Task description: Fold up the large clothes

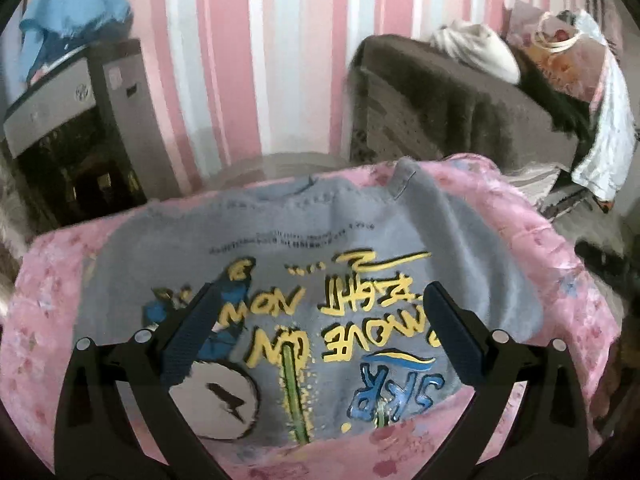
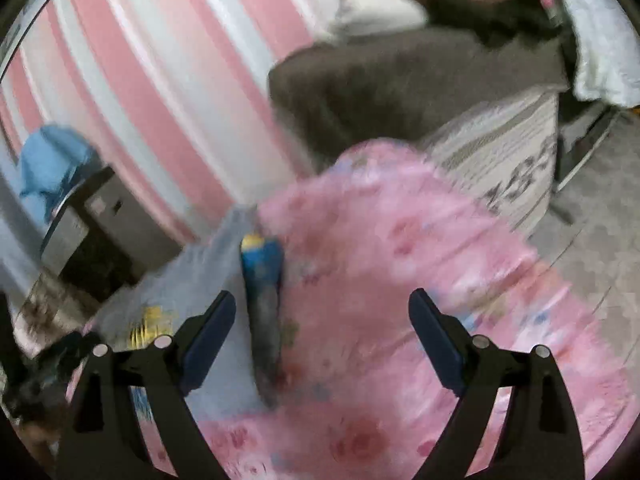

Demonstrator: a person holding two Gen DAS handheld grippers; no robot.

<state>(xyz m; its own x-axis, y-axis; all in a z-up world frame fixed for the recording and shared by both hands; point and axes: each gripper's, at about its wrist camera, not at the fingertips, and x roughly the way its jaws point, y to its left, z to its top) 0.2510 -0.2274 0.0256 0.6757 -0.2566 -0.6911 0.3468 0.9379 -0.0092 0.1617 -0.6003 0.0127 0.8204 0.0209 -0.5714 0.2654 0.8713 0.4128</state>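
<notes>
the grey shirt (image 1: 280,240) lies flat on the pink cover (image 1: 540,280), print up, collar at the far edge; its long axis runs away from the left gripper (image 1: 320,328), which hangs over the print with jaws wide and nothing between them; the right gripper (image 2: 322,340), also wide and empty, is over bare cover, the shirt off to its left; the left looks nearer, so the next grasp likely falls to it.

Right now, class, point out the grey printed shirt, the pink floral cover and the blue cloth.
grey printed shirt (image 1: 280,236), left wrist view, plain upper chest.
pink floral cover (image 2: 400,280), right wrist view, bare middle.
blue cloth (image 1: 76,4), left wrist view, its centre.
</notes>
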